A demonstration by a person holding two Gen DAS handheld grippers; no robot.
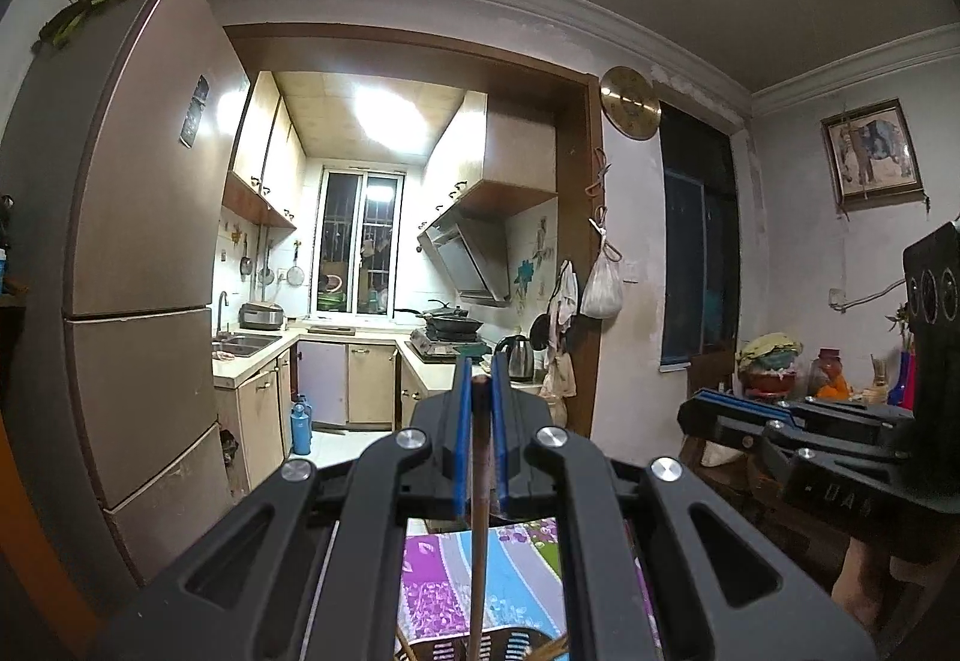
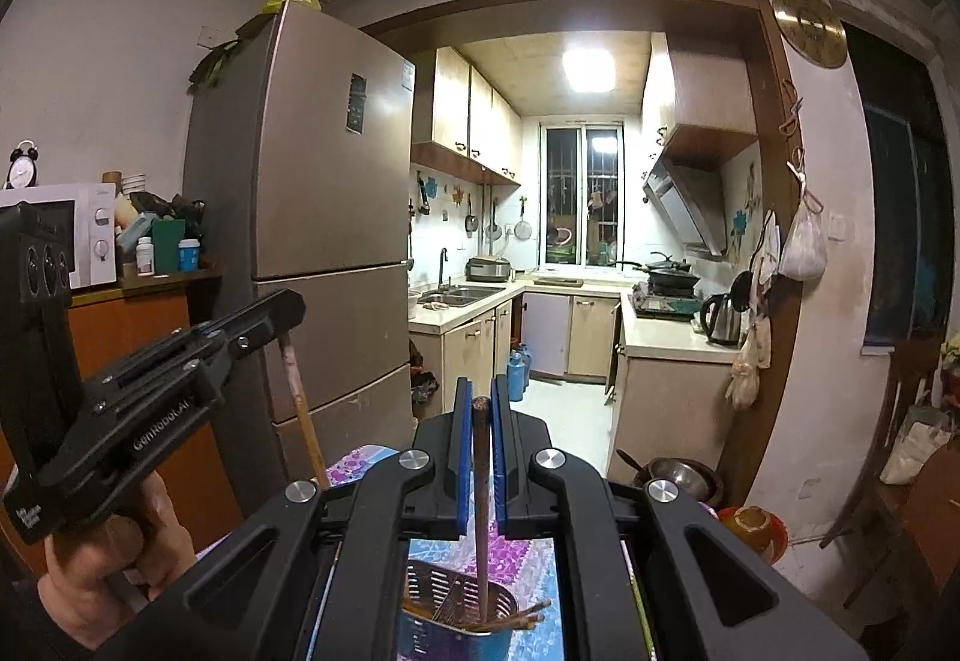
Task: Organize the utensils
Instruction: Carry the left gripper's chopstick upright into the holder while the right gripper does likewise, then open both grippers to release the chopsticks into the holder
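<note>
My left gripper (image 1: 480, 367) is shut on a brown chopstick (image 1: 478, 481) that hangs straight down between its blue pads. Beneath it shows the rim of a perforated metal utensil holder (image 1: 510, 640). My right gripper (image 2: 480, 386) is likewise shut on a dark chopstick (image 2: 482, 511), whose lower end reaches into the utensil holder (image 2: 438, 583) among several other chopsticks. In the right wrist view the left gripper (image 2: 287, 308) is up at the left, its chopstick (image 2: 300, 403) dangling. The left wrist view shows the right gripper (image 1: 699, 408) at the right.
A floral tablecloth (image 2: 528, 553) lies under the holder. A tall fridge (image 2: 324, 181) stands to the left, by a doorway into the kitchen. A microwave (image 2: 90, 229) sits on an orange cabinet. A metal bowl (image 2: 678, 475) rests at the right. A hand (image 2: 120, 559) grips the left tool.
</note>
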